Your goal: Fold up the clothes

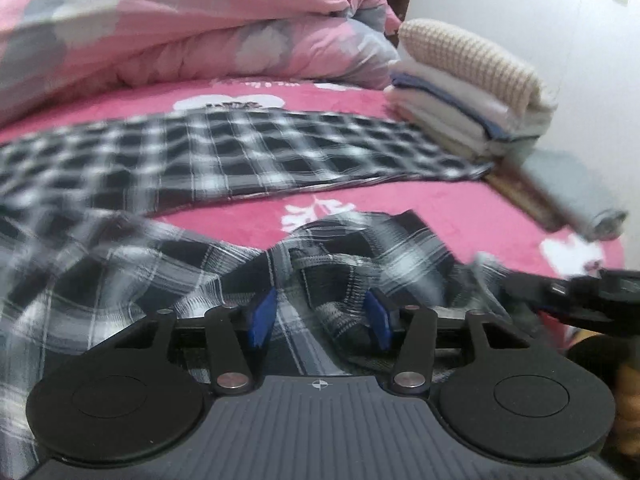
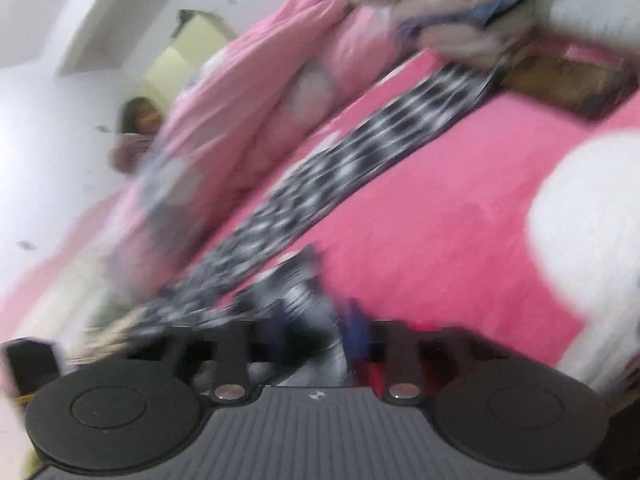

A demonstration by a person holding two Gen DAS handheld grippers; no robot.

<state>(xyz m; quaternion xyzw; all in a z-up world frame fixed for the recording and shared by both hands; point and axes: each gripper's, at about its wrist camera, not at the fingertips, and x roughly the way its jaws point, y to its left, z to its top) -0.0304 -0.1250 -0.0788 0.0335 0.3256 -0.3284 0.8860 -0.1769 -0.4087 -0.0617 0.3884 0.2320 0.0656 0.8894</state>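
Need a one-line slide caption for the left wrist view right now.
Left gripper straddling bunched plaid shirt on pink bedspread; folded stack behind.

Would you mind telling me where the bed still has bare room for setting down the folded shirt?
Bare pink blanket lies between the flat stretch of the plaid shirt and its bunched part near the left gripper. The far right corner is crowded by the stack of folded clothes, and the pink quilt fills the back.
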